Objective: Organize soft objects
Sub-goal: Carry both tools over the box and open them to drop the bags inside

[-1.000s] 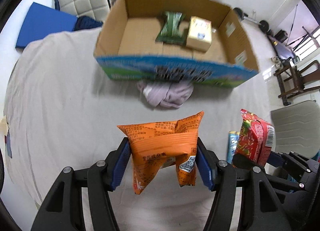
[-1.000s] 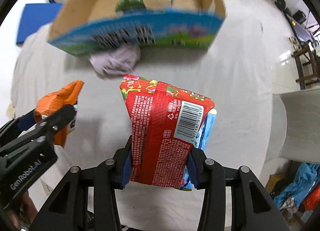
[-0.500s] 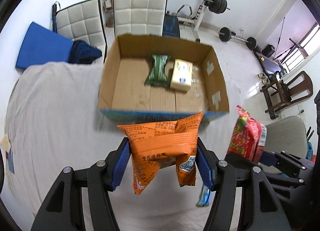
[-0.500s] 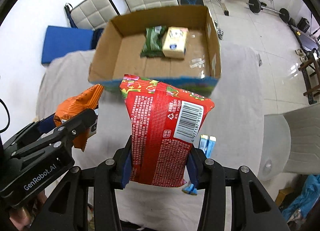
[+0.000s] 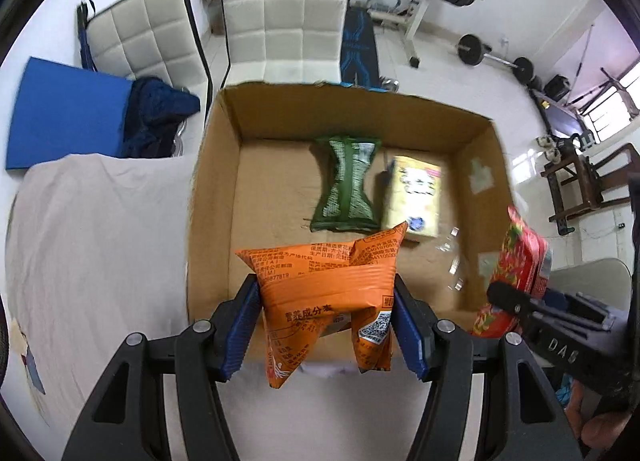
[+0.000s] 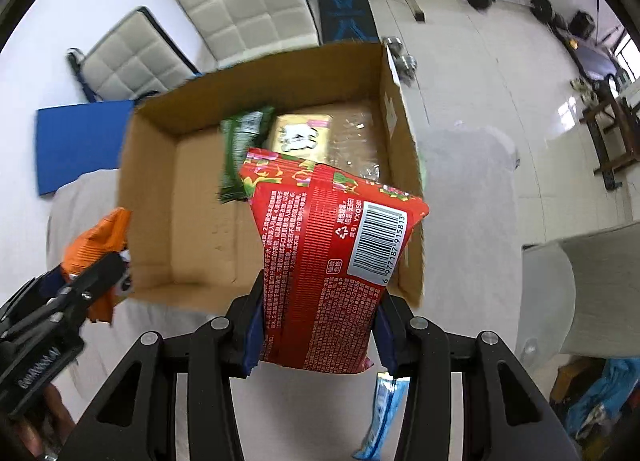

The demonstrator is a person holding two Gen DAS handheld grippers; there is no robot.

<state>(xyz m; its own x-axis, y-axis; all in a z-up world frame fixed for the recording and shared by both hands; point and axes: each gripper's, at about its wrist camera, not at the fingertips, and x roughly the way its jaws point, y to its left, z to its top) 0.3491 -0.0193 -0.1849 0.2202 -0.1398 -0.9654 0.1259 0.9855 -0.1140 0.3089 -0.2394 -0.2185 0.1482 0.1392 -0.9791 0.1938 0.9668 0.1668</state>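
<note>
My left gripper [image 5: 326, 325] is shut on an orange snack bag [image 5: 324, 289] and holds it over the near wall of an open cardboard box [image 5: 210, 197]. My right gripper [image 6: 320, 335] is shut on a red snack bag [image 6: 332, 261] above the box's [image 6: 148, 197] near right side. Inside the box lie a green packet [image 5: 348, 185] and a yellow pack [image 5: 416, 197]. The red bag also shows at the right of the left wrist view [image 5: 516, 261], and the orange bag at the left of the right wrist view [image 6: 96, 245].
The box stands on a table covered with grey cloth [image 5: 100, 245]. A blue-and-white packet [image 6: 382, 417] lies on the cloth below my right gripper. Two white padded chairs [image 5: 284, 13] and a blue mat [image 5: 68, 113] stand behind the table. Gym weights lie further back.
Both grippers have moved forward and up with their bags, from over the cloth in front of the box to above its near edge. The purple cloth by the box is out of sight.
</note>
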